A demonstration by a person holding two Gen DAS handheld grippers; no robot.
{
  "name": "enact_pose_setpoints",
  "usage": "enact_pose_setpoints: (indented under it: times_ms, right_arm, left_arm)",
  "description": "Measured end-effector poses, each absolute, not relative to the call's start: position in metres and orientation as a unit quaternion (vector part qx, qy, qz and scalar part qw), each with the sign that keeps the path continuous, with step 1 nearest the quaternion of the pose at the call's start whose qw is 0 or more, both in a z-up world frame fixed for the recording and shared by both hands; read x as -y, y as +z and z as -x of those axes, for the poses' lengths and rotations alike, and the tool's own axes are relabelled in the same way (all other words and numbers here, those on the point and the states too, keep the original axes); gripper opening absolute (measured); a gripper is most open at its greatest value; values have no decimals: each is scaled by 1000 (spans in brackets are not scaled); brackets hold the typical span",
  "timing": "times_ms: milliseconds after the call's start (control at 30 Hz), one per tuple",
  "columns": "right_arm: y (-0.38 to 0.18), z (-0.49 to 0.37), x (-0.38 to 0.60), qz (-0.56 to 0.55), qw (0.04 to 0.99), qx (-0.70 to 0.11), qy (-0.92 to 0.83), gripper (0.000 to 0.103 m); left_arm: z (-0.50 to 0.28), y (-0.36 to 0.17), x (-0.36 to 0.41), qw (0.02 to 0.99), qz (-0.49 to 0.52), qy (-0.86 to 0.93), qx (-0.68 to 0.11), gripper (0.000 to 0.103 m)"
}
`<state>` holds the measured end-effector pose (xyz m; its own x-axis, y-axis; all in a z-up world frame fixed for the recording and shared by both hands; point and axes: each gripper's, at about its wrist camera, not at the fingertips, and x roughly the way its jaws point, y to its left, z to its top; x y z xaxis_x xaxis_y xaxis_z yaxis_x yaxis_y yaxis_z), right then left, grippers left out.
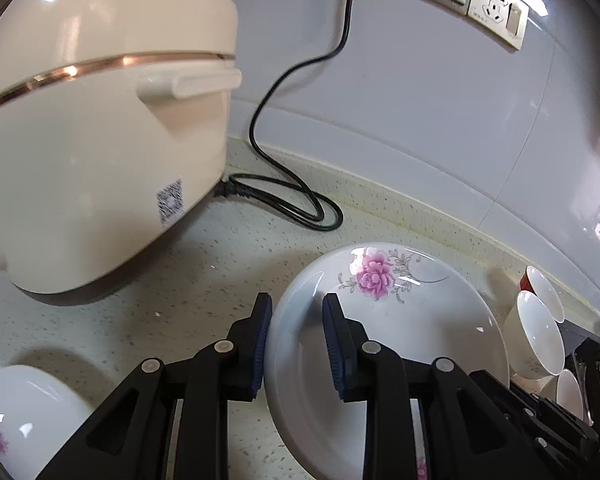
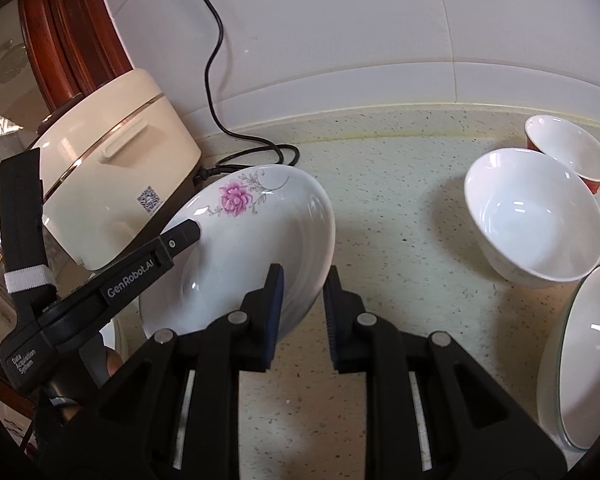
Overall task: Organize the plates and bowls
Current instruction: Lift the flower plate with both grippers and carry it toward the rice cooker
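- Gripping opposite edges of a flowered plate, the left gripper and the right gripper hold the dish tilted above a speckled kitchen counter.
- Both tools are nearly closed: the left gripper's blue pads straddle the plate's rim on one side, one pad inside the dish and one outside, while the right gripper's narrow jaws pinch the rim on the facing side.
- From the right wrist view, the plate hangs near a cream rice cooker, whose black cord lies looped on the counter behind it.
- Judged from this scene, the sorting is only partly done. A white bowl sits tipped against a red-sided bowl near the wall, the two touching but not nested.
- A green-rimmed plate waits at the right edge of that view, apart from the bowls.
- A second flowered dish rests at the lower left of the left wrist view, well apart from the others.
- No tidy stack is visible anywhere; the held plate still needs a resting place, and the bowls appear to want grouping.
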<state>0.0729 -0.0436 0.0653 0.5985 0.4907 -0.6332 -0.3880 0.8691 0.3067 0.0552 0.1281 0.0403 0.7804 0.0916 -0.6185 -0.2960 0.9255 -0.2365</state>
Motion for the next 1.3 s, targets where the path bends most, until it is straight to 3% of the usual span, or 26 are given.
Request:
enact_pose_setpoints:
  times_ms: [967, 1300]
  right_arm:
    - [75, -39, 6, -56, 878, -341, 331, 23]
    - [78, -23, -18, -54, 867, -329, 371, 23]
  left_arm:
    - [15, 66, -162, 946, 142, 145, -253, 27]
    - [41, 62, -186, 940, 136, 166, -265, 27]
